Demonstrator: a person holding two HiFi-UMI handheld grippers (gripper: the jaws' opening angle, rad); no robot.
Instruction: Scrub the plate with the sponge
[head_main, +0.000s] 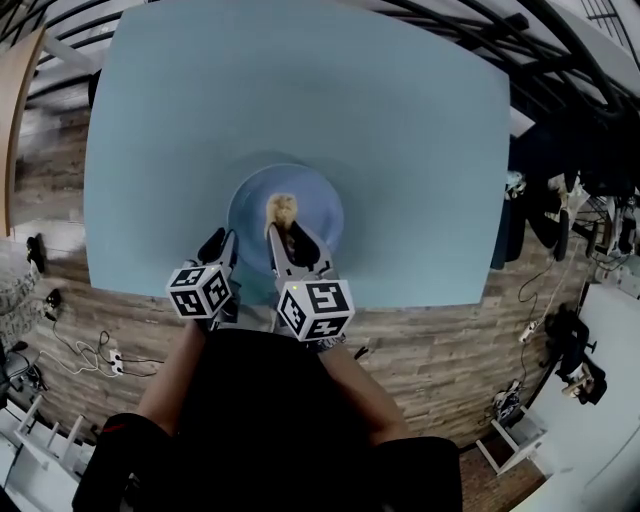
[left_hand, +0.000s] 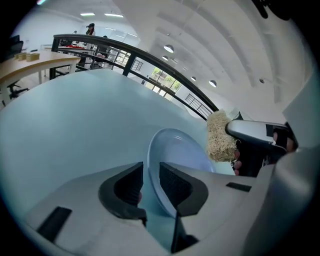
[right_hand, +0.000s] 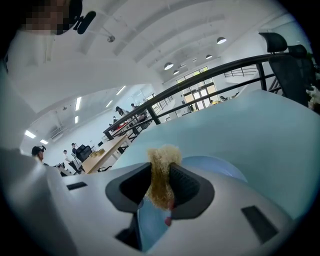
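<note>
The left hand-held gripper (left_hand: 150, 184) has its jaws clamped on the near rim of the pale blue plate (left_hand: 182, 150), which sits on the light blue worktop (head_main: 420, 140). The right hand-held gripper (right_hand: 161, 187) pinches the tan sponge (right_hand: 161, 172) over the plate's middle

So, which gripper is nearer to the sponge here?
Right. The right gripper is shut on the sponge itself. The left gripper is shut on the rim of the plate, with the sponge off to its right, not touching it.
</note>
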